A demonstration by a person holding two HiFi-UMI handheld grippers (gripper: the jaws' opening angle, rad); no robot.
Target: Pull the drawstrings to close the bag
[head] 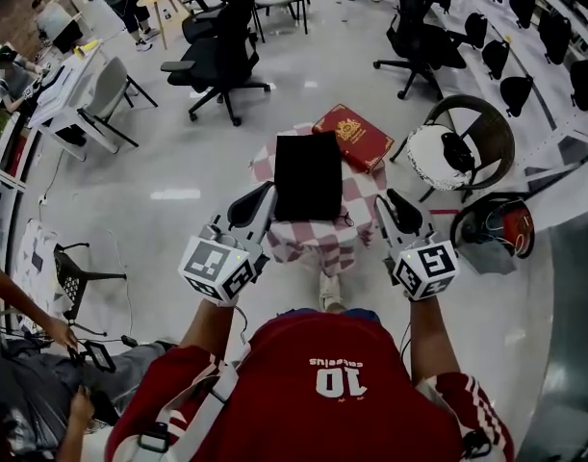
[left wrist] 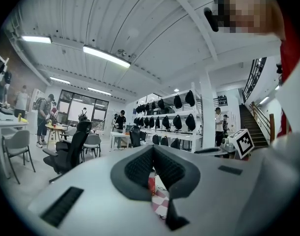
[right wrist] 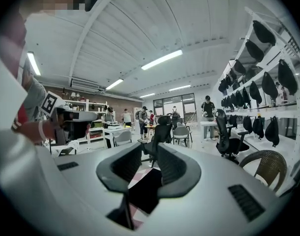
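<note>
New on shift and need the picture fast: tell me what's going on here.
A person in a red shirt stands over a small table with a checked cloth, holding a gripper in each hand. A black bag lies flat on the cloth, with a red book at its far right corner. The left gripper is by the bag's left edge, jaws together and empty. The right gripper is off the table's right side, jaws apart and empty. No drawstring is gripped yet.

Bright, even indoor light from ceiling strip lamps (left wrist: pixel 105 56); pale glare patches on the glossy floor (head: pixel 175 194); shadows soft; strong fisheye curvature and dark vignetted corners in both gripper views; the foreground nearest each lens is blurred.
</note>
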